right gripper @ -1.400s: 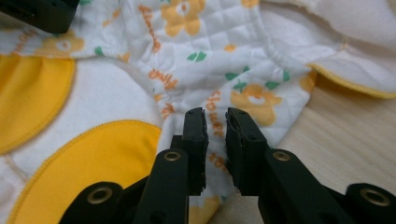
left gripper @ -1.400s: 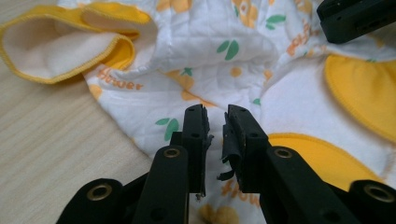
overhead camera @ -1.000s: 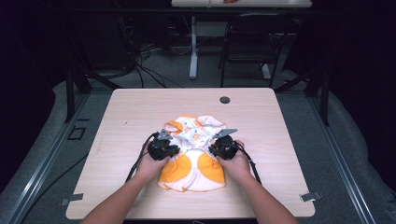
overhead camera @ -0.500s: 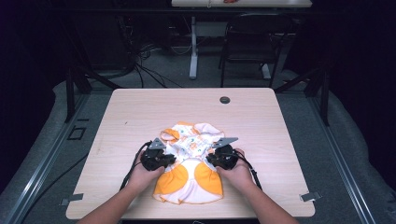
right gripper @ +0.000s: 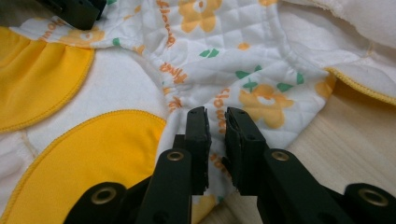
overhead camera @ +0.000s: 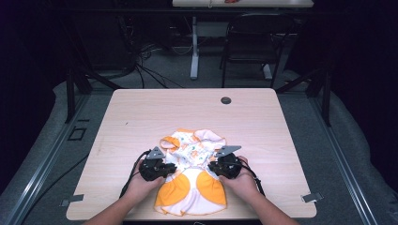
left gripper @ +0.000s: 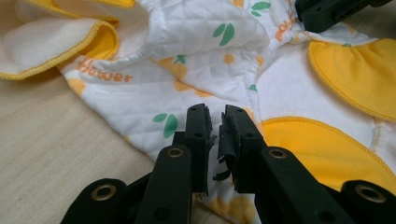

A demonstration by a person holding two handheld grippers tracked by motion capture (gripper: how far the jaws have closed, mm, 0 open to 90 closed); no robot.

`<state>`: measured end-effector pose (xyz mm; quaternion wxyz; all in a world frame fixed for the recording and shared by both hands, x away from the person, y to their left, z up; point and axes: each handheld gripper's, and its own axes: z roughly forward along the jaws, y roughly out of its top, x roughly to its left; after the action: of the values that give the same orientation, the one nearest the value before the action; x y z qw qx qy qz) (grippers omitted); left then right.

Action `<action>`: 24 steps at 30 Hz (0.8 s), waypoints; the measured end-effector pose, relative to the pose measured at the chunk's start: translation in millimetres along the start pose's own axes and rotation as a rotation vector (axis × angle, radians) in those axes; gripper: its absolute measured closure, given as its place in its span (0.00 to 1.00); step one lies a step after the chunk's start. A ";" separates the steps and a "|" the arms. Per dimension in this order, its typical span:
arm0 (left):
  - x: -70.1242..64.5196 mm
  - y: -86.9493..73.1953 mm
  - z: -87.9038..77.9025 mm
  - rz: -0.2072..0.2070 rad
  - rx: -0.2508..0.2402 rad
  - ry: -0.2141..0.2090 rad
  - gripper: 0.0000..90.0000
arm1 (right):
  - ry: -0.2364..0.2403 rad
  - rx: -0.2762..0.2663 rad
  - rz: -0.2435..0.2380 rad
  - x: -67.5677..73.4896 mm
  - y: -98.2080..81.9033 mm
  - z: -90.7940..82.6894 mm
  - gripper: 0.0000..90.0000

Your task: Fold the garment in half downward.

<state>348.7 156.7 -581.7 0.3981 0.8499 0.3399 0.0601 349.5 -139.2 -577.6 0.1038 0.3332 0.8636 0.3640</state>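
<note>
Fabric is lying bunched on the near half of the light wooden counter (overhead camera: 141, 112): a small quilted garment (overhead camera: 192, 178) in white with orange flowers, green leaves and large yellow-orange patches. The person's left hand (overhead camera: 141, 185) is holding the left gripper (overhead camera: 157, 168) at the garment's left edge, and the right hand (overhead camera: 241, 183) is holding the right gripper (overhead camera: 224, 166) at its right edge, the two facing each other across the cloth. In the left gripper view, the jaws are standing nearly closed with a narrow slit between them, and the printed cloth (left gripper: 205, 60) is lying directly under and ahead of their tips; whether a fold is pinched there cannot be told. In the right gripper view, the jaws are likewise almost together over the flowered hem (right gripper: 224, 70), beside a yellow patch, grip uncertain.
</note>
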 end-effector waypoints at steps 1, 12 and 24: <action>0.8 1.0 -0.1 -0.003 0.007 -0.007 0.88 | 0.003 0.011 -0.001 0.5 1.0 -0.6 0.84; 22.8 49.5 -5.1 -0.004 -0.016 0.040 0.83 | -0.028 -0.033 0.024 -24.2 42.3 -15.8 0.83; 56.5 89.0 14.8 -0.007 -0.044 0.108 0.83 | -0.144 -0.033 0.100 -75.4 84.3 12.0 0.91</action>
<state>444.4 142.4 -537.4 0.3982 0.8351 0.3626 0.1120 453.8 -138.3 -532.1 0.1526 0.3995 0.8299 0.3582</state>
